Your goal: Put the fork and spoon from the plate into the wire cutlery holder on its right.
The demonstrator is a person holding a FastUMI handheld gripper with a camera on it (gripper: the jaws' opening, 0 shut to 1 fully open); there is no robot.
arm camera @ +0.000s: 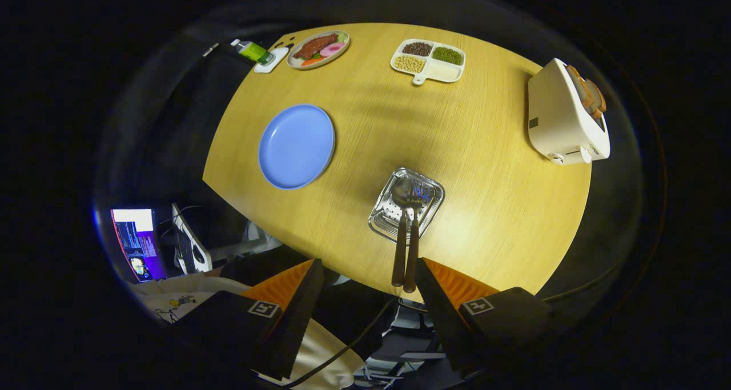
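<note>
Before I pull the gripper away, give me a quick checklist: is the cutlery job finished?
1. Blue plate bare of cutlery: ok.
2. Spoon and fork heads inside the wire cutlery holder: ok.
3. Both handles lean out over the holder's near rim toward the gripper; whether they sit stable: cannot tell.
4. Jaws wide apart, gripping nothing: ok.
5. Handle ends sit between the jaws, so back straight out: ok.
6. Holder well inside the table edge: ok.
</note>
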